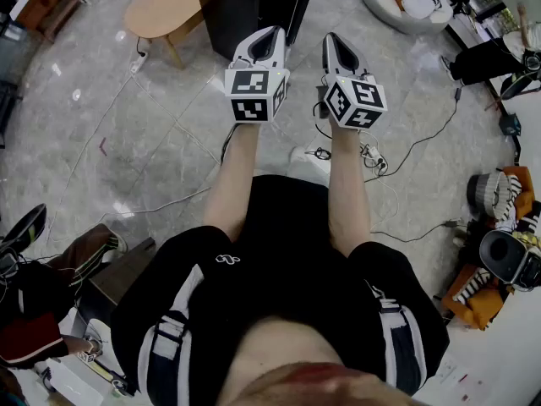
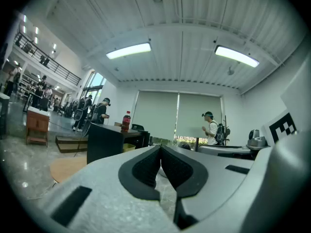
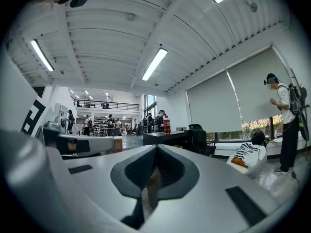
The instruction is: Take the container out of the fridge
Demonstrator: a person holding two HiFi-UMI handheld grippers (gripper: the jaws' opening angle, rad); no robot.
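No fridge and no container show in any view. In the head view my left gripper (image 1: 273, 32) and right gripper (image 1: 330, 39) are held out side by side over the grey marble floor, pointing away from me. Both are shut with nothing between their jaws. The left gripper view shows my left gripper (image 2: 160, 148) with its dark pads pressed together, aimed across a large hall. My right gripper (image 3: 155, 148) looks the same in the right gripper view, pads meeting at the tips.
A black desk (image 2: 109, 142) with a red-capped cola bottle (image 2: 126, 121) stands ahead; a round wooden table (image 1: 165, 7) is to its left. Cables (image 1: 397, 155) trail over the floor. Bags and gear (image 1: 507, 244) lie at right. A person (image 2: 211, 127) stands by the window blinds.
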